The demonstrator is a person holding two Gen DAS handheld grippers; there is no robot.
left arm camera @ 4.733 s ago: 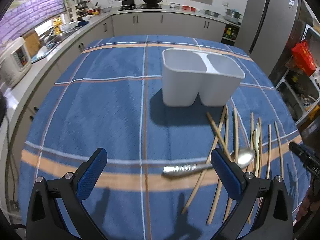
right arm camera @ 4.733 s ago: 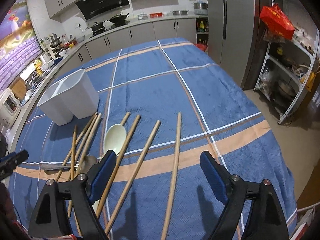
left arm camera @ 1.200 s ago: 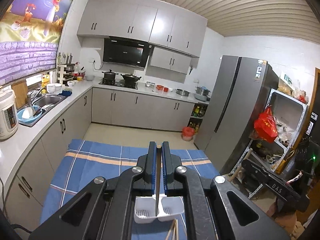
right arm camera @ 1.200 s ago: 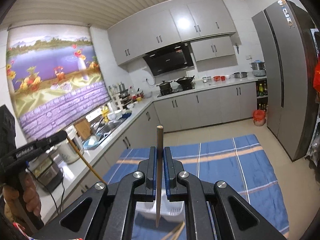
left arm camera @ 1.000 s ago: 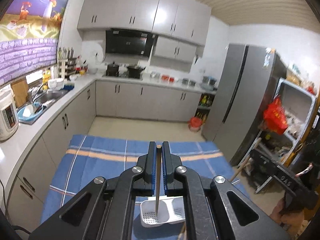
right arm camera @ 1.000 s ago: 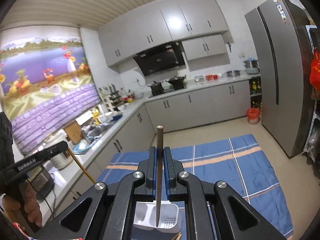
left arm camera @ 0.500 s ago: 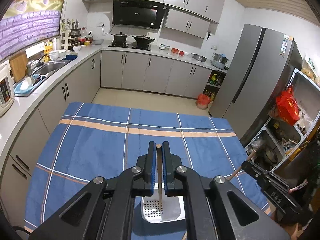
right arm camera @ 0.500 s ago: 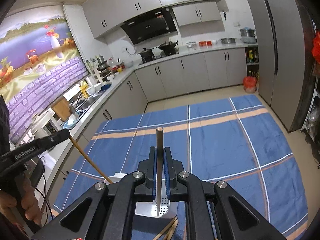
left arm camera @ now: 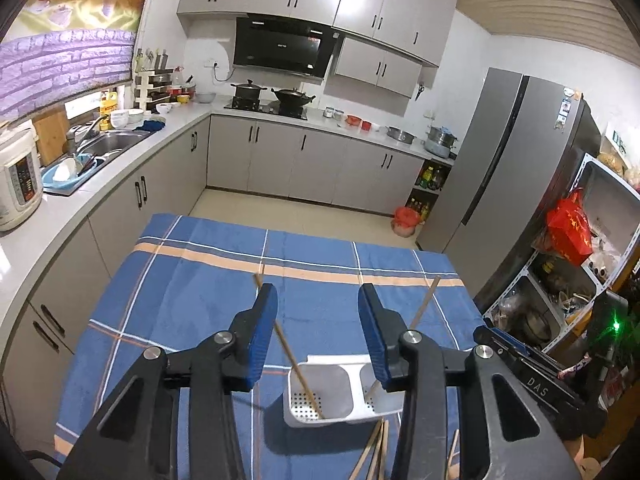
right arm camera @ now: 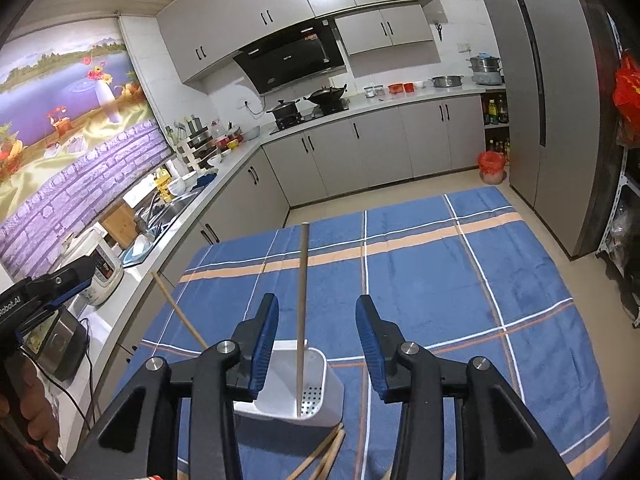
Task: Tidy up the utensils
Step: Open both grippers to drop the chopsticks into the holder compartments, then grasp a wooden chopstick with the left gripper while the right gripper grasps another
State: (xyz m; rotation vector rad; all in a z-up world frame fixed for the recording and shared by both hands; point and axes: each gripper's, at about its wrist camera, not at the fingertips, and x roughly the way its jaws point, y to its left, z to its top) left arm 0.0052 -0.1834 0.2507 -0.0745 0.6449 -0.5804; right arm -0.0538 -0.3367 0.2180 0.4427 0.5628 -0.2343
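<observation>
A white two-compartment utensil holder (left arm camera: 328,392) (right arm camera: 320,384) stands on the blue checked tablecloth (left arm camera: 192,300). One wooden chopstick (left arm camera: 288,344) leans in its left compartment and another (left arm camera: 420,312) (right arm camera: 302,300) stands in its right compartment. My left gripper (left arm camera: 316,332) is open and empty above the holder. My right gripper (right arm camera: 316,340) is open and empty above the holder too. The left chopstick also shows in the right wrist view (right arm camera: 180,312). More loose chopsticks (left arm camera: 376,452) (right arm camera: 320,460) lie on the cloth in front of the holder.
The table stands in a kitchen with grey cabinets (left arm camera: 304,164), a sink counter (left arm camera: 100,148) at the left and a tall fridge (left arm camera: 500,176) at the right. A rice cooker (left arm camera: 16,184) sits on the left counter. A metal shelf (left arm camera: 592,264) stands right of the table.
Both grippers have opened and let go of their chopsticks, which now stand in the holder, one in each compartment. Both grippers have tilted up a little above the holder.
</observation>
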